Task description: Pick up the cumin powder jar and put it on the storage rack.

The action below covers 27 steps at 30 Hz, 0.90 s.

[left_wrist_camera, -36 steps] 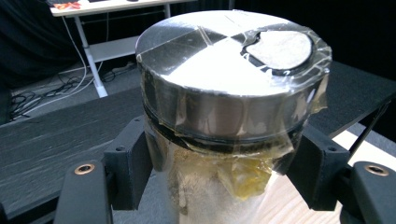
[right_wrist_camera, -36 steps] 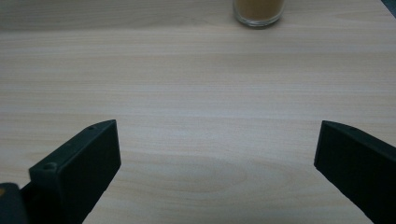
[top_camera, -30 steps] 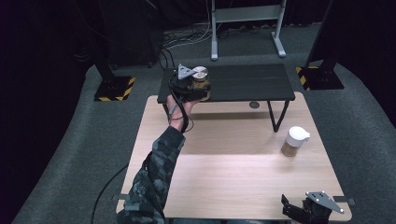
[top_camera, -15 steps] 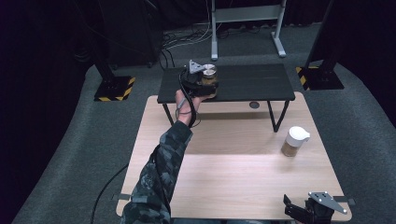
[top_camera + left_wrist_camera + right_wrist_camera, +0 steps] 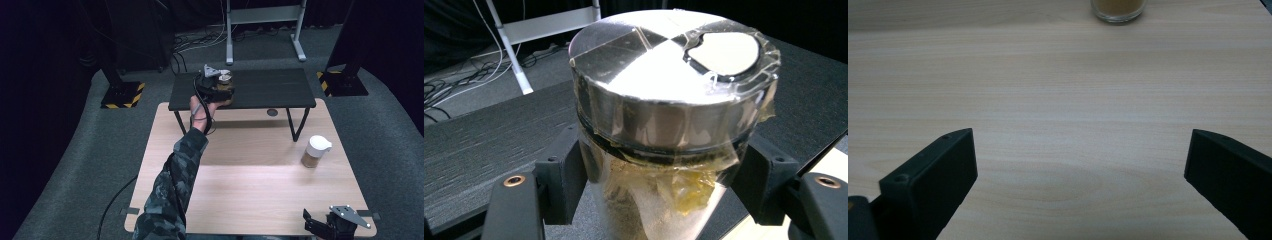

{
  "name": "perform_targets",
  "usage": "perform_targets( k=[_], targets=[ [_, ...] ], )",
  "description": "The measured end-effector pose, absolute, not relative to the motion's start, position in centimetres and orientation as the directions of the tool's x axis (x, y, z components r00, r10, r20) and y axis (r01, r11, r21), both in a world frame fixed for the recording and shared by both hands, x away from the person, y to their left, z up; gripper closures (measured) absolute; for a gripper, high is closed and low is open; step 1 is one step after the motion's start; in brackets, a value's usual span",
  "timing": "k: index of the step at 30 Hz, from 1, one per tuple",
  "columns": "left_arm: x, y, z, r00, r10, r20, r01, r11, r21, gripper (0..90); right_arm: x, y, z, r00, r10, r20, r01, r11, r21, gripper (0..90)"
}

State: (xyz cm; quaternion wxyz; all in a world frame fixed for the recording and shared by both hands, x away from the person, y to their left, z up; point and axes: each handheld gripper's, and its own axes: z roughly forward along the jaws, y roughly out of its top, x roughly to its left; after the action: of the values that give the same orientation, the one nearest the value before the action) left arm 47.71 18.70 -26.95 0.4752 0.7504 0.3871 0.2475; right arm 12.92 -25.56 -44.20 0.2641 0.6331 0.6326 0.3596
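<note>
My left gripper [image 5: 222, 89] is shut on a glass jar [image 5: 664, 150] with a silver lid, wrapped in clear tape, and holds it over the low black table [image 5: 270, 87]. In the left gripper view both black jaws press on the jar's sides just under the lid. In the high view the jar [image 5: 225, 80] shows past the gripper's grey plate. My right gripper [image 5: 320, 227] rests at the wooden table's [image 5: 250, 175] near right corner. Its jaws stand wide open over bare wood in the right gripper view, with nothing between them [image 5: 1078, 175].
A second jar [image 5: 316, 151] with a white lid and brown contents stands at the wooden table's right side; its base [image 5: 1118, 9] shows at the top of the right gripper view. Beyond the black table are a metal stand [image 5: 262, 20], floor cables and striped bases [image 5: 120, 95].
My left gripper has carried the jar to the right along the black table's near edge. The right gripper has stayed put.
</note>
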Motion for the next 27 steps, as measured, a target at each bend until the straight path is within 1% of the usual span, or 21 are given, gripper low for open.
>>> perform_targets(
  k=[18, 27],
  targets=[
    [47.74, 18.63, -26.94, 0.577, 0.817, 0.009, 0.344, -0.254, 0.904, 30.6, 12.96, -25.53, -44.14, -0.066, 0.990, 0.121, 0.613, -0.056, 0.788, 0.0],
    [47.43, 17.88, -26.55, 0.549, 0.836, 0.009, 0.365, -0.249, 0.897, 30.4, 13.02, -25.39, -44.08, -0.073, 0.990, 0.122, 0.614, -0.052, 0.788, 0.0]
  ],
)
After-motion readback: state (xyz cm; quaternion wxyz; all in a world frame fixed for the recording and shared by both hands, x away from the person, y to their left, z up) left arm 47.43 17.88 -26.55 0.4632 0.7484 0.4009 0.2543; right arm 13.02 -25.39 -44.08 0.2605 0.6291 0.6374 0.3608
